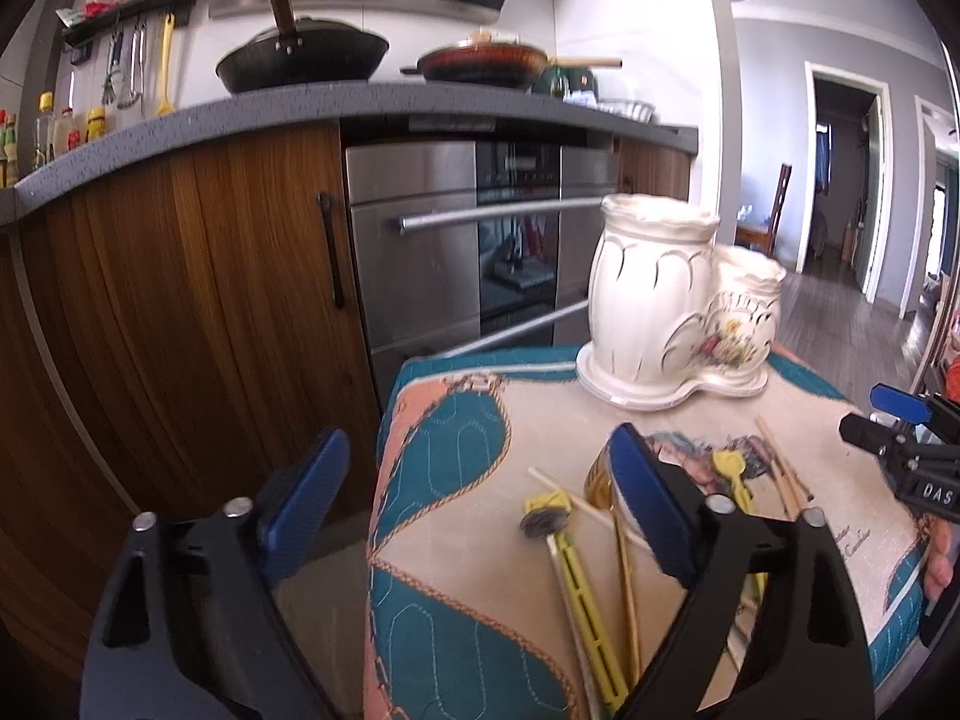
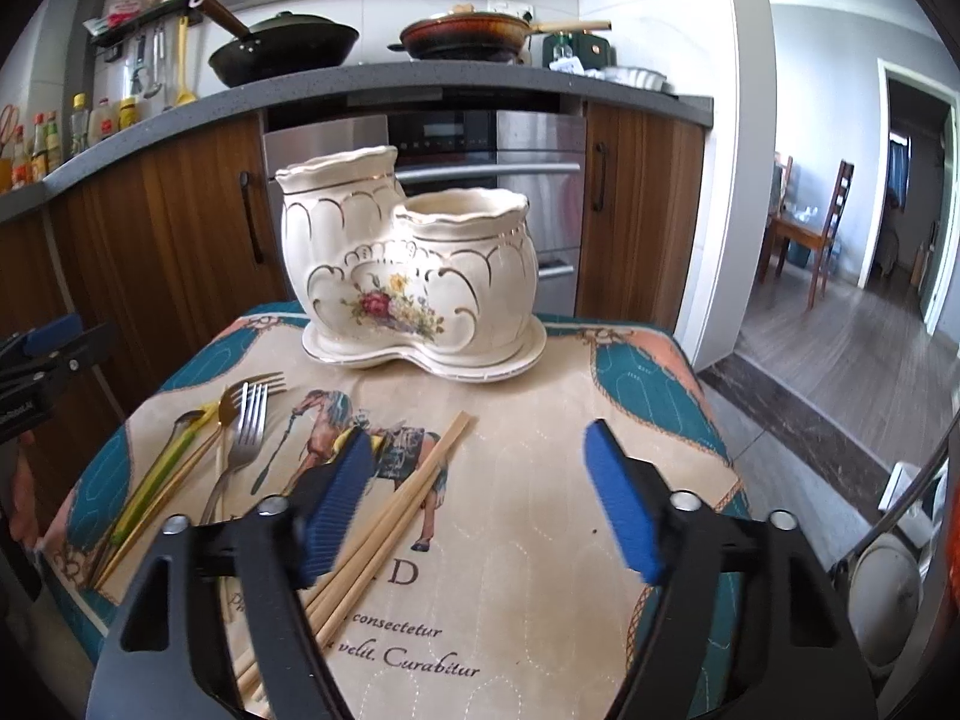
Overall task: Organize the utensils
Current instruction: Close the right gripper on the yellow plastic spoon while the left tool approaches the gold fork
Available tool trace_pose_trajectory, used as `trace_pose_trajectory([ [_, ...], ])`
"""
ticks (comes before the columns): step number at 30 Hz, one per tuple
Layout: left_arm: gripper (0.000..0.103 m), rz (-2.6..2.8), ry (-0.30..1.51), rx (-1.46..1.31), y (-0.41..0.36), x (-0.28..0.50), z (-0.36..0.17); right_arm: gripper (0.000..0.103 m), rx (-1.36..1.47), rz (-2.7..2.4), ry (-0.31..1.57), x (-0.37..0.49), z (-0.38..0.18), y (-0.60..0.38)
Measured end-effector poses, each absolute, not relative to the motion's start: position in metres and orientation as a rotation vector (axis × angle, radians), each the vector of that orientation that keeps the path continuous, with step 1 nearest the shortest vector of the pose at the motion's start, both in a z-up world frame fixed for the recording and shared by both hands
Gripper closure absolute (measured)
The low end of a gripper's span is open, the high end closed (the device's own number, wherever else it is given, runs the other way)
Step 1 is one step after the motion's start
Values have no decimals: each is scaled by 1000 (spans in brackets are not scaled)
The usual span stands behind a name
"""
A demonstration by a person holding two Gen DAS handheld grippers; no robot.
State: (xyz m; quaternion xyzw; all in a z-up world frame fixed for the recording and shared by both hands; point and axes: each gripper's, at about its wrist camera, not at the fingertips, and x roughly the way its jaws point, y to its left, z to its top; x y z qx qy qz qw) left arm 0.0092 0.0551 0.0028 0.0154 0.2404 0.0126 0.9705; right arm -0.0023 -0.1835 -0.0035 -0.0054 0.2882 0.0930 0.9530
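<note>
A cream ceramic two-pot utensil holder (image 2: 414, 276) with a flower print stands at the far side of a small cloth-covered table (image 2: 540, 432); it also shows in the left wrist view (image 1: 666, 306). Both pots look empty. Wooden chopsticks (image 2: 408, 498) lie on the cloth under my right gripper (image 2: 480, 504), which is open and empty above them. A silver fork (image 2: 243, 438), a gold fork (image 2: 240, 393) and a yellow-green handled spoon (image 2: 150, 486) lie at the left. My left gripper (image 1: 480, 498) is open and empty over the table's left edge, above the yellow utensils (image 1: 576, 576).
Wooden kitchen cabinets (image 2: 156, 228) and a steel oven (image 2: 540, 180) stand close behind the table. A grey counter (image 2: 360, 78) carries a black wok (image 2: 282, 51) and a red pan (image 2: 468, 36). A doorway to a dining room with a chair (image 2: 828, 222) opens at the right.
</note>
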Motion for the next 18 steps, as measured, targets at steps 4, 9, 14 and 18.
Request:
trace_pose_trajectory([
  [4,28,8,525,13,57,13,-3,45,29,246,631,1,-7,-183],
  [9,34,-6,553,38,52,17,-9,45,56,318,689,5,-11,-169],
  [14,43,-83,600,29,42,23,-13,59,30,368,744,9,-14,-148],
  [18,52,-124,640,72,26,28,-22,66,28,388,791,17,-17,-137],
])
